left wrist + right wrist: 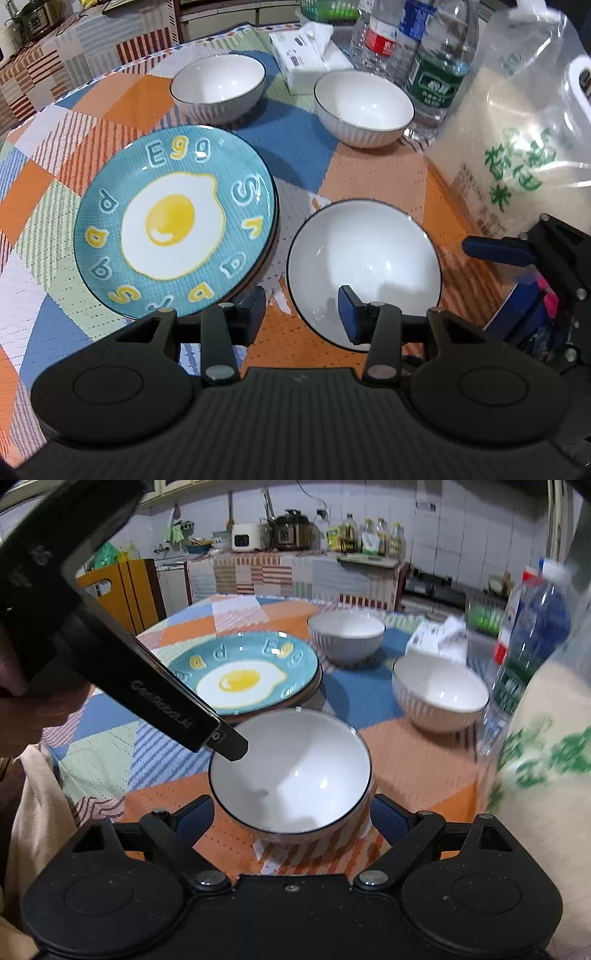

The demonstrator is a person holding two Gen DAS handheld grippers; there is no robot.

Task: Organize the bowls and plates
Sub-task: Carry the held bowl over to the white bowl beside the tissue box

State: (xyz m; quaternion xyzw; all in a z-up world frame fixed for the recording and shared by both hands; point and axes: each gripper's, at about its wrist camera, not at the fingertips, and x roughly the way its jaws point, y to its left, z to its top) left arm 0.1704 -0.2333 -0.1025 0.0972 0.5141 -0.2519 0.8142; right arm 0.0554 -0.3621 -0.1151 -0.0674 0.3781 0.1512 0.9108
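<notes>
Here the right gripper (291, 814) stands wide open with the near bowl (291, 771) between its two blue pads (388, 818), one at the bowl's 8 o'clock side and one at its 4 o'clock side, neither clearly touching the wall. The left gripper (301, 314) is open too, empty, hovering over the near bowl's rim at about 7 o'clock, its right pad (349, 314) showing over the white interior. The task's other pieces lie farther out on the patterned tablecloth (44, 206): the egg plate (173, 221) at 10 o'clock from the near bowl, the far left bowl (218, 86) at 11 o'clock, the far right bowl (364, 107) at 1 o'clock.

The step in hand looks like taking the near bowl so it can be nested in another. To do it well, the right gripper should probably slide forward until the pads sit across the bowl's widest part, close evenly, then lift straight up, since the ribbed wall tapers and may slip. The left gripper would best draw clear of the rim first.

A darker rim peeks from under the egg plate, so a second plate probably lies beneath; how many cannot be told. The right view's 3 o'clock edge is blurred over the rice bag (546, 746) and water bottles (532, 642). The near bowl's base is hidden behind the gripper body
</notes>
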